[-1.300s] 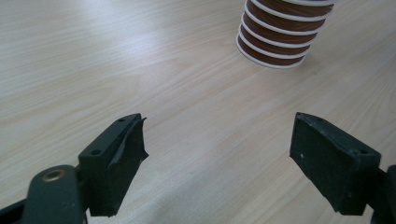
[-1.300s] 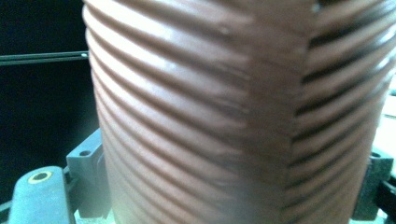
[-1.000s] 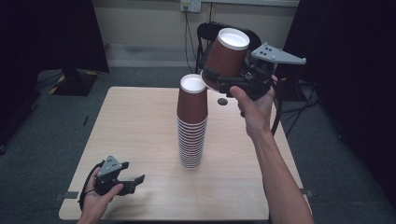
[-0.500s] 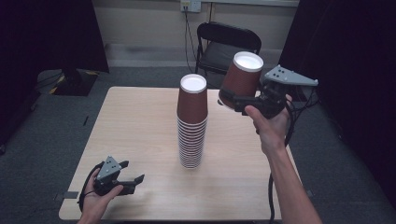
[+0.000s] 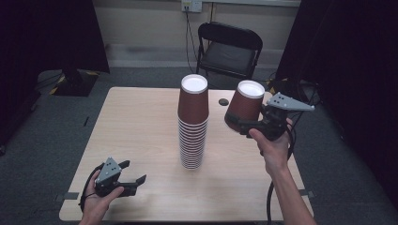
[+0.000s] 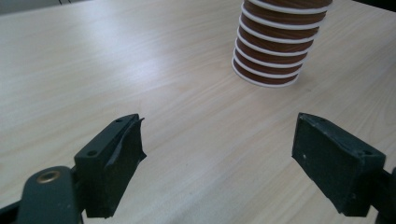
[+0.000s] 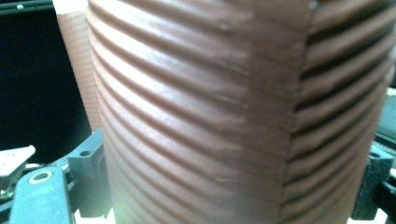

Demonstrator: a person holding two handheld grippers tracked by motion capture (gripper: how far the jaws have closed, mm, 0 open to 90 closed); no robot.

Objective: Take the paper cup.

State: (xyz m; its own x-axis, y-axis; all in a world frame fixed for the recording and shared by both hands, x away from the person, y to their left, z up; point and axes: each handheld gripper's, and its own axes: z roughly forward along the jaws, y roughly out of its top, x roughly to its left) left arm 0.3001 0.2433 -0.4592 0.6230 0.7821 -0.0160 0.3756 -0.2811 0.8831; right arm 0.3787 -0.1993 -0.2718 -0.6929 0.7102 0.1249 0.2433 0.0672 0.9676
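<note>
My right gripper [image 5: 244, 124] has come down and toward the right side of the desk [image 5: 141, 131] since the earlier frames, carrying the brown paper cup [image 5: 245, 108] from above the stack to a lower position beside it. The cup is upside down, white base uppermost, tilted slightly, and clamped between my right jaws; in the right gripper view its ribbed wall [image 7: 224, 116] sits between both pads. It hangs clear of the desk surface, near the right edge, apart from the stack of cups [image 5: 193, 122]. The stack stands upright at the middle of the desk, well away from every edge. A small dark disc [image 5: 224, 101] lies near the far edge, between stack and held cup. My left gripper [image 5: 129, 180] rests at the near left corner, jaws wide apart with nothing between them; bare wood lies between it and the stack's base [image 6: 268, 60]. The left half of the desk is open.
</note>
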